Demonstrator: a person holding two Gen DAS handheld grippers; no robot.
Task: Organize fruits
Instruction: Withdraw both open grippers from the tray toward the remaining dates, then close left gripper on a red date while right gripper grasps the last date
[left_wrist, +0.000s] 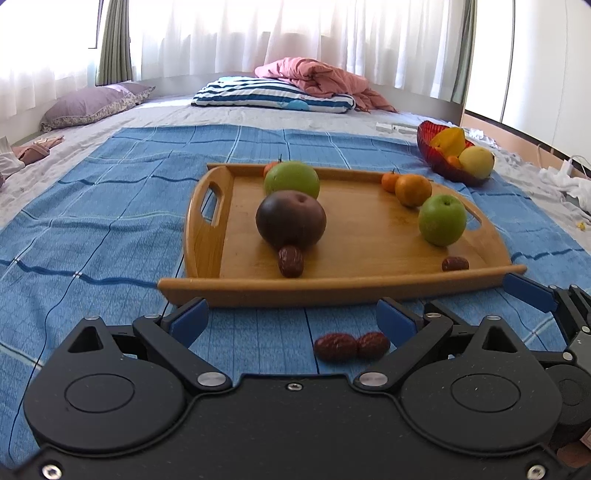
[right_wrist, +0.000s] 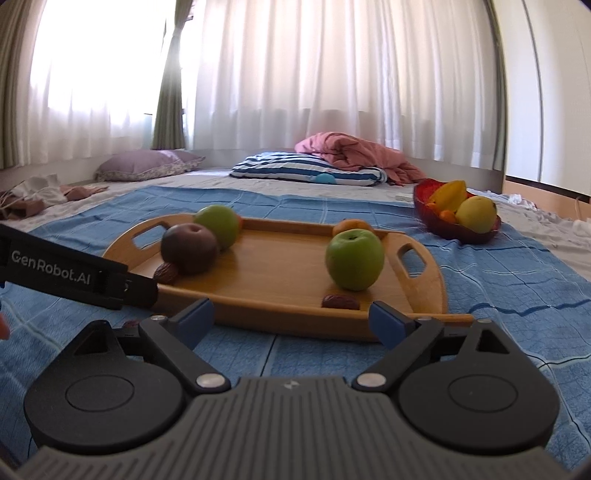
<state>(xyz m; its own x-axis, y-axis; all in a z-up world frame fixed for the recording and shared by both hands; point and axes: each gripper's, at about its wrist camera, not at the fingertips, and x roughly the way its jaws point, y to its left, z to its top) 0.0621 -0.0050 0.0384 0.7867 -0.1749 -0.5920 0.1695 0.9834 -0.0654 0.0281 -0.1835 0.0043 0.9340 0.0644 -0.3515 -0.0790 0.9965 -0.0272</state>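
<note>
A wooden tray (left_wrist: 369, 291) (right_wrist: 258, 302) lies on the blue cloth. On it are a dark brown fruit (left_wrist: 290, 219) (right_wrist: 189, 248), a large green fruit (left_wrist: 291, 179) (right_wrist: 218, 224), a green apple (left_wrist: 442, 220) (right_wrist: 354, 258), an orange (left_wrist: 413, 189), a small tangerine (left_wrist: 388, 181) and two red dates (left_wrist: 290, 261) (left_wrist: 455, 264). Two more dates (left_wrist: 349, 346) lie on the cloth between my open left gripper (left_wrist: 291, 321) fingers. My right gripper (right_wrist: 291, 319) is open and empty before the tray's near rim.
A red bowl (left_wrist: 428, 147) (right_wrist: 424, 206) with yellow fruits stands at the right back. Pillows (left_wrist: 269, 94) and a pink blanket (left_wrist: 317, 75) lie behind. The left gripper's body (right_wrist: 74, 275) shows at the left in the right wrist view.
</note>
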